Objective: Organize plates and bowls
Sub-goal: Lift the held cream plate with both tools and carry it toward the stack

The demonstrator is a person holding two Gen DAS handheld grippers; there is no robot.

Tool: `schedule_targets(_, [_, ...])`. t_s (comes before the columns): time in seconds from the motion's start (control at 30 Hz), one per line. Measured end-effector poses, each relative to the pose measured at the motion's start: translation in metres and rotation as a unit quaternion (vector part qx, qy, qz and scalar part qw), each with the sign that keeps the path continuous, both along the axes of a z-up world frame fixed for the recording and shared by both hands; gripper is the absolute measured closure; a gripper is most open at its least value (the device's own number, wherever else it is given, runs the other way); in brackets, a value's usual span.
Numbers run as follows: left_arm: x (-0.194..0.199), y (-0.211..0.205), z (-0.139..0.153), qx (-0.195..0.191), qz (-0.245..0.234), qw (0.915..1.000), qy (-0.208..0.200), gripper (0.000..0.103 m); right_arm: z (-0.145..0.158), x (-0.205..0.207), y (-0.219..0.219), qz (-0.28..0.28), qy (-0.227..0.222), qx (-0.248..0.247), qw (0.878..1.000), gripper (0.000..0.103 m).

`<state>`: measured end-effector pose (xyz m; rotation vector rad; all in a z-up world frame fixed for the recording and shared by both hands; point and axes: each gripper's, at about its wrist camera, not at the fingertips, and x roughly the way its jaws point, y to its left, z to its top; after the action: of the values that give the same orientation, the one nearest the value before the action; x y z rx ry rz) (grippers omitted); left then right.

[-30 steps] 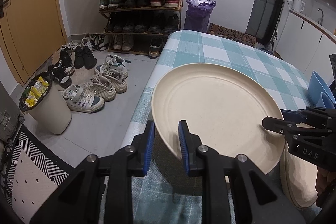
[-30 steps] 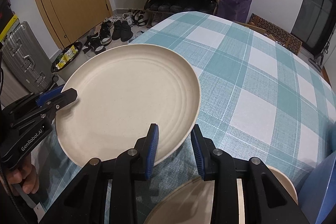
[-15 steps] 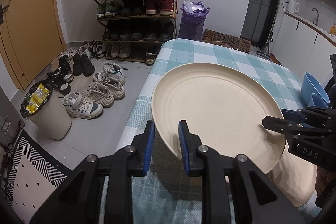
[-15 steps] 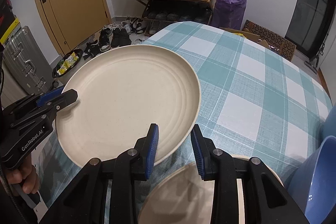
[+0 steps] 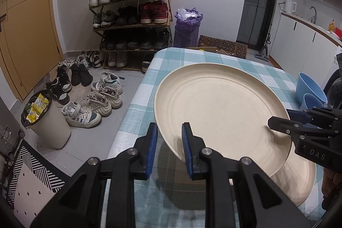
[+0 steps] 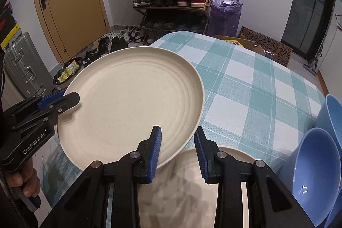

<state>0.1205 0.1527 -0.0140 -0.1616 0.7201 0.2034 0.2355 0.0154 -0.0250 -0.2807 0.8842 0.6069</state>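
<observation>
A large cream plate (image 5: 222,112) is held in the air above the checked tablecloth (image 5: 188,61). My left gripper (image 5: 168,146) is shut on its near-left rim. My right gripper (image 6: 177,151) is shut on the opposite rim; it shows at the right of the left wrist view (image 5: 277,123). The plate also shows in the right wrist view (image 6: 132,108), with the left gripper (image 6: 70,99) on its left rim. A second cream plate (image 6: 192,185) lies on the table below, partly under the held one (image 5: 299,183). Two blue bowls (image 6: 314,166) sit at the right.
The table's left edge (image 5: 128,112) drops to a floor with shoes (image 5: 94,104), a full bin (image 5: 42,121) and a shoe rack (image 5: 130,14). A suitcase (image 6: 19,65) and a door (image 6: 66,3) stand at the left. The blue bowls (image 5: 310,93) sit by the table's right side.
Both grippers have lifted the held plate higher and carried it right, so it now overlaps the lower plate. The bowls have come further into view.
</observation>
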Motion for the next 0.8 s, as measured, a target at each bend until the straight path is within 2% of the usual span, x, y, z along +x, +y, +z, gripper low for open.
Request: schedule_targets(0.8, [-0.016,-0.059,0.021,0.014,-0.047,0.9985,-0.023,0.082,0.023,-0.036,-0.07,-0.045,-0.023,0.016,0.999,0.071])
